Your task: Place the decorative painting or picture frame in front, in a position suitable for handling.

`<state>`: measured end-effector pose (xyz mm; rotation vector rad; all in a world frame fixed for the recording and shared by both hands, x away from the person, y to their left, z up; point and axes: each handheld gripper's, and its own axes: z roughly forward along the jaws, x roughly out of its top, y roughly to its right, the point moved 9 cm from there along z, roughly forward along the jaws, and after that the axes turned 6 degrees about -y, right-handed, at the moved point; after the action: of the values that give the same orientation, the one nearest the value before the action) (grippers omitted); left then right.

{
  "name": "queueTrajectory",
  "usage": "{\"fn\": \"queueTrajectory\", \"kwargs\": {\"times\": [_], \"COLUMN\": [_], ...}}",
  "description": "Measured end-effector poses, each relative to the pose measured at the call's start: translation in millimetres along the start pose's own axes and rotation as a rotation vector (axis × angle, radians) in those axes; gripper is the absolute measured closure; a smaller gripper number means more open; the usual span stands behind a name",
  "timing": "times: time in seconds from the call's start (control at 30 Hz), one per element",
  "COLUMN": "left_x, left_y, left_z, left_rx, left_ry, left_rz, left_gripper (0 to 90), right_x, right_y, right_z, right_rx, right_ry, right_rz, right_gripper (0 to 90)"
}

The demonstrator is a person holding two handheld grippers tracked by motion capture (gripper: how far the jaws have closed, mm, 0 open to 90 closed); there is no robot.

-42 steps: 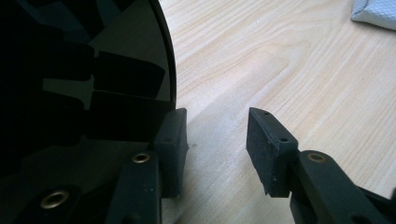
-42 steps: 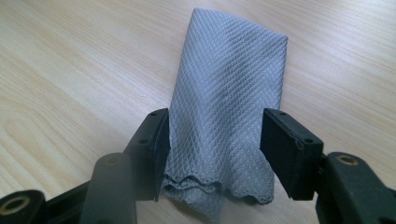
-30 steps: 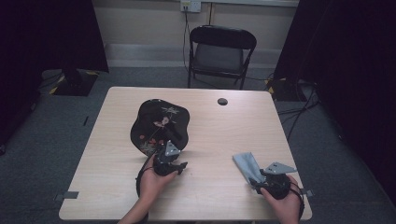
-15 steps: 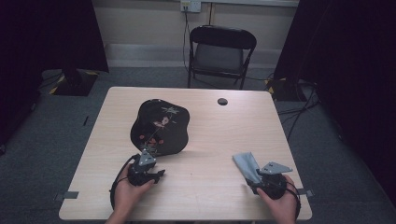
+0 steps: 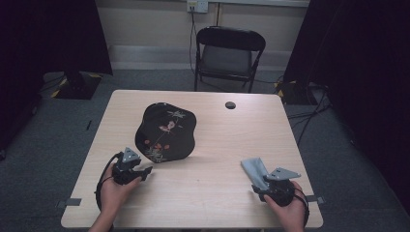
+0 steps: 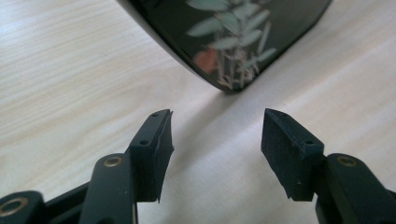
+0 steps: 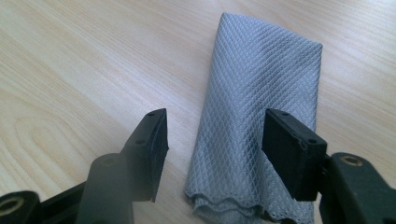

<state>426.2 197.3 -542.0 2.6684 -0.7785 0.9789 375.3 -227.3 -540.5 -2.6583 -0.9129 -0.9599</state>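
Holding station at the near left of the desk (image 5: 203, 193): left hand-held gripper (image 5: 143, 170), jaws spread with nothing between them, and they have just been opening. In the left gripper view its pads (image 6: 154, 154) sit low over bare wood, aimed at the near edge of the black tray (image 6: 233, 42), which is close ahead but not touching them. In the high view that gripper is just beside the tray's (image 5: 167, 133) near-left rim, apart from it, with the person's left hand (image 5: 113, 191) wrapped around the body and the cable looping off to the left.

Right hand-held gripper (image 5: 258, 186) at the near right: jaws spread. In the right gripper view the folded grey cloth (image 7: 252, 126) lies flat on the desk and runs between the two pads; the right pad (image 7: 289, 149) overlaps the cloth's edge in the picture, and I cannot tell whether it touches. Cloth is not pinched. In the high view the cloth (image 5: 254, 169) pokes out ahead of that gripper, right hand (image 5: 290, 215) behind it.

Tray: black lacquer, lobed outline, painted with green leaves and red-orange flowers, lying left of centre on the desk. Cloth and tray are well apart.

Further out: small dark round object (image 5: 230, 105) near the desk's far edge, black folding chair (image 5: 227, 58) behind the desk, grey carpet, dark curtains on both sides.
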Motion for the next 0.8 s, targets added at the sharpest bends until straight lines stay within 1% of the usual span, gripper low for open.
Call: {"fn": "queueTrajectory", "kwargs": {"times": [0.03,0.1,0.17,0.23,0.3,0.33,0.37,0.4,0.5,0.53,0.6,0.67,0.7,0.8], "left_x": [1.2,6.0,10.4,14.6,16.8,20.2,23.6,25.3,25.9,25.9,24.9,22.8,21.8,18.5], "left_y": [-0.9,-1.8,-1.7,-1.7,-1.4,-0.3,0.8,2.7,6.1,7.6,10.0,15.1,17.8,25.8], "left_z": [0.6,2.9,4.5,5.8,6.1,7.0,7.5,8.2,9.7,9.8,8.9,7.5,6.5,4.7], "left_rx": [0.0,-0.003,-0.015,-0.015,-0.017,-0.022,-0.024,-0.03,-0.018,-0.022,-0.026,-0.03,-0.037,-0.048], "left_ry": [-0.003,-0.001,0.002,0.002,0.005,0.013,0.022,0.031,0.023,0.029,0.031,0.028,0.031,0.036], "left_rz": [0.007,0.008,0.015,0.031,0.026,0.028,0.038,0.037,0.045,0.038,0.038,0.054,0.048,0.051], "left_gripper": [42.2,41.1,40.0,38.5,38.2,38.2,37.9,37.9,35.9,35.9,36.0,36.2,36.6,37.2], "right_x": [-0.2,-0.1,-0.2,-0.7,-0.7,-0.4,0.4,0.4,0.0,-0.3,-0.5,-1.1,-1.3,-1.3], "right_y": [-0.1,-0.3,-0.1,-0.4,-1.0,-1.7,-2.2,-2.2,-1.8,-1.6,-1.6,-1.6,-1.8,-2.4], "right_z": [-0.1,0.0,0.4,0.7,0.9,0.5,-0.3,-0.5,-0.6,-0.7,-0.8,-0.5,-0.3,-0.2], "right_rx": [0.0,-0.001,-0.008,-0.006,-0.001,0.003,0.005,0.004,0.002,0.001,0.001,0.0,-0.001,0.001], "right_ry": [-0.002,-0.003,-0.007,-0.011,-0.009,-0.008,-0.001,-0.001,-0.003,-0.004,-0.005,-0.009,-0.011,-0.012], "right_rz": [-0.003,-0.008,-0.009,-0.007,-0.007,-0.007,-0.009,-0.008,-0.01,-0.011,-0.009,-0.012,-0.01,-0.01], "right_gripper": [41.3,41.3,41.2,41.2,41.2,41.2,41.2,41.2,41.2,41.2,41.2,41.1,41.1,41.0]}}
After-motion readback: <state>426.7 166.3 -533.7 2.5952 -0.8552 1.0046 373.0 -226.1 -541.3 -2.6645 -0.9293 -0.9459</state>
